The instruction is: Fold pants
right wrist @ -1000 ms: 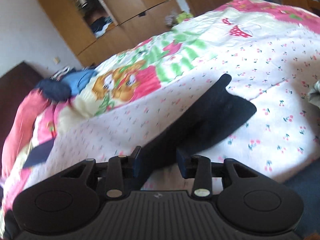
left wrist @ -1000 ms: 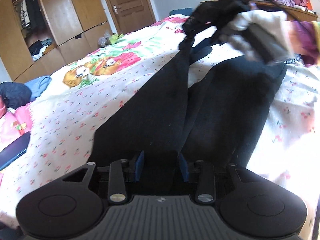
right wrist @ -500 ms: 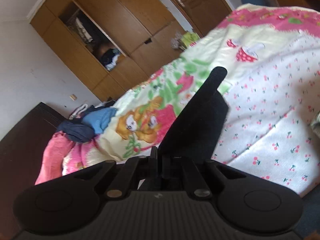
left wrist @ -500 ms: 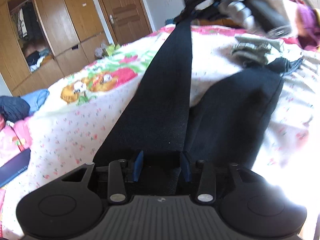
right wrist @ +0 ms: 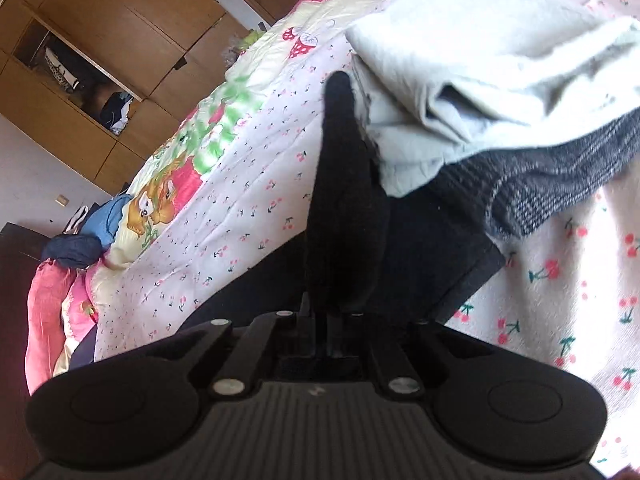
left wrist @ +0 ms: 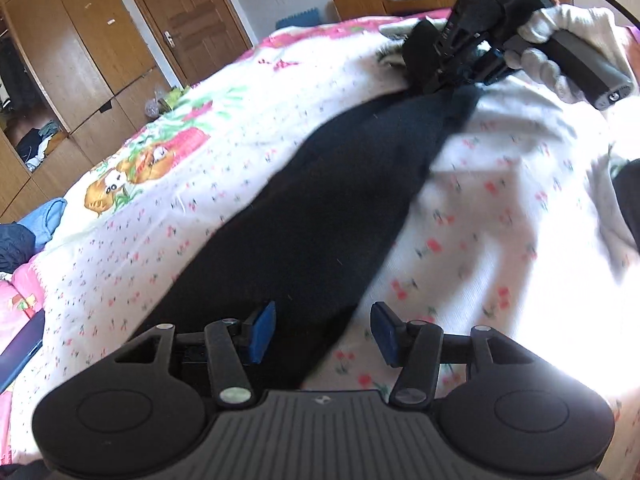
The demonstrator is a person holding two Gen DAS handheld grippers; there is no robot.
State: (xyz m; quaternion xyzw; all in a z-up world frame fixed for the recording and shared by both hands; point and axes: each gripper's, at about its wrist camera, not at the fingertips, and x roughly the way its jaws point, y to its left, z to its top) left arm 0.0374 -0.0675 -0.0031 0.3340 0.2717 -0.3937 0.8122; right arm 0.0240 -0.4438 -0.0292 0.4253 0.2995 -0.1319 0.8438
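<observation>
Two grippers work black pants (left wrist: pixel 320 216) on a bed (left wrist: pixel 208 152).
Left gripper (left wrist: pixel 323 332) spread wide; right gripper (right wrist: pixel 329 316) clamps a fold.

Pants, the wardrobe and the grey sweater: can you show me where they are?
pants (left wrist: pixel 320 216), left wrist view, on the middle of the black cloth lying on the bed.
wardrobe (right wrist: pixel 100 36), right wrist view, on a wooden door panel.
grey sweater (right wrist: pixel 560 176), right wrist view, on its knitted part under the pale cloth.
</observation>
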